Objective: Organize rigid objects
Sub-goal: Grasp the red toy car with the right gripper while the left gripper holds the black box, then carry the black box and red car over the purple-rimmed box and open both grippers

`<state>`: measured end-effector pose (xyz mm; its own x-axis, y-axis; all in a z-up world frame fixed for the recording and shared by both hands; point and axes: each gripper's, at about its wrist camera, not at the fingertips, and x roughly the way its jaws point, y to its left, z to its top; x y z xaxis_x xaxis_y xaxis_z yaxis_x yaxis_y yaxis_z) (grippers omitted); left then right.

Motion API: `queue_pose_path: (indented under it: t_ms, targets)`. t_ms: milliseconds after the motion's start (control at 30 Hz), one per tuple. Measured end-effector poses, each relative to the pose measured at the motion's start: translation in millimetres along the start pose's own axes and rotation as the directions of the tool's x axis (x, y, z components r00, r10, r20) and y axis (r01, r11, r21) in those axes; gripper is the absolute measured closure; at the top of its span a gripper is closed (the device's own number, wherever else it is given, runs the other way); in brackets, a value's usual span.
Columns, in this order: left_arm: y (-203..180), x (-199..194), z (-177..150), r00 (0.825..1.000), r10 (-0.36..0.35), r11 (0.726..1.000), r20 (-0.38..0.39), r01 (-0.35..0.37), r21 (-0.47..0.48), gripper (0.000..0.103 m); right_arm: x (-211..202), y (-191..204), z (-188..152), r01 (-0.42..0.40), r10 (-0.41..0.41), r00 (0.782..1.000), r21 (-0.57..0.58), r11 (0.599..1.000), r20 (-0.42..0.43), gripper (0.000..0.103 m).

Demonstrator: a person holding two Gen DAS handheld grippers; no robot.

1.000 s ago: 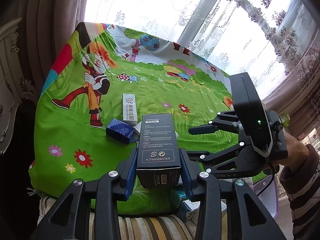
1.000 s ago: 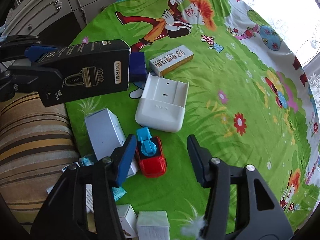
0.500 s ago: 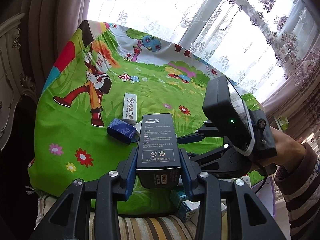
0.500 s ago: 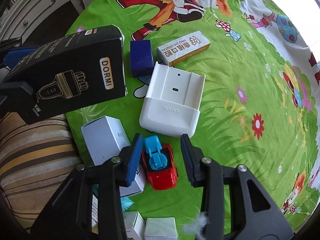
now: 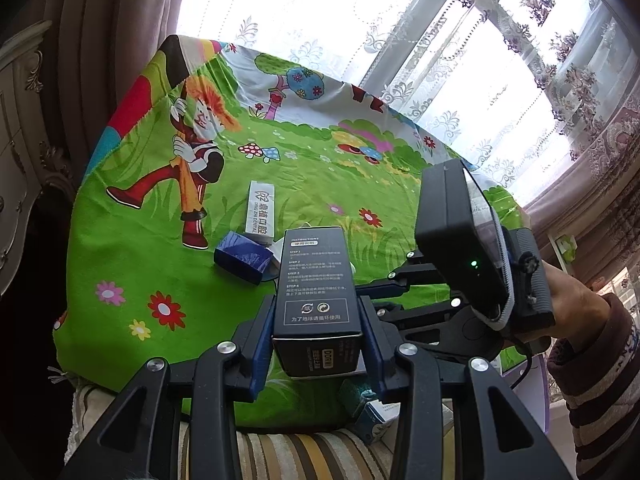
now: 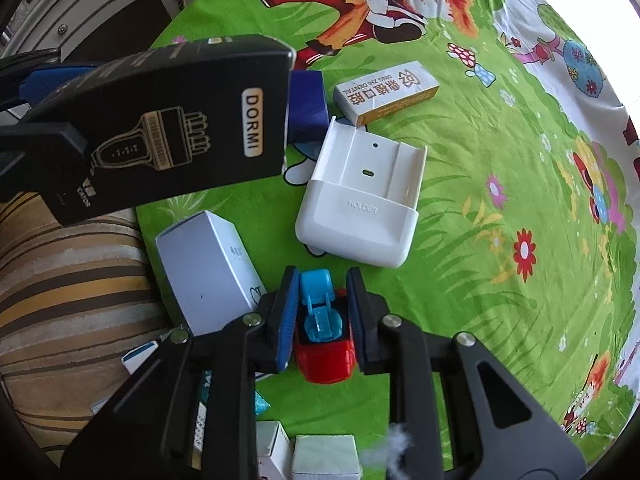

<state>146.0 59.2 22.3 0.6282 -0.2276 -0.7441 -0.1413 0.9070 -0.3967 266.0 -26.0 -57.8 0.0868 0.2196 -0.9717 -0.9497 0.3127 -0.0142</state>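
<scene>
The left gripper [image 5: 318,332] clamped the black box [image 5: 316,280] at lower centre. The right gripper [image 6: 322,314] was closing around the toy car [image 6: 324,340], pads beside it, between the grey box [image 6: 208,268] and white holder [image 6: 360,208]. The green cloth [image 6: 500,160] lay free on the right.

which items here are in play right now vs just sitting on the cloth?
In play:
- black DORMI box, clamped in left claw
- red toy car, right claw closing around it

Lying about:
- white holder
- dental box
- blue box
- grey-white box
</scene>
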Motion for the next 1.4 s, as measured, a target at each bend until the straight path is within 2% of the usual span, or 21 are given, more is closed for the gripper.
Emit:
queue_pose_path:
  t_ms: [367, 700, 867, 1400]
  targets:
    - [-6, -2, -1, 1.0, -0.006, 1.0, 0.001, 0.006, 0.011, 0.063, -27, -31, -27, -0.006, -0.011, 0.995, 0.174, 0.985, 0.096, 0.084]
    - [-14, -4, -3, 1.0, -0.016, 0.999, -0.001, 0.016, 0.028, 0.063, -58, -49, -61, -0.046, -0.02, 0.984, 0.362, 0.931, 0.176, 0.083]
    - [-21, -5, -7, 1.0, -0.025, 0.999, -0.005, 0.025, 0.041, 0.063, -70, -52, -78, -0.049, -0.036, 0.981, 0.419, 0.906, 0.192, 0.084]
    - [-75, -14, -19, 0.996, -0.085, 0.986, -0.022, 0.087, 0.143, 0.063, -154, -48, -160, 0.031, -0.182, 0.958, 0.554, 0.832, 0.22, 0.083]
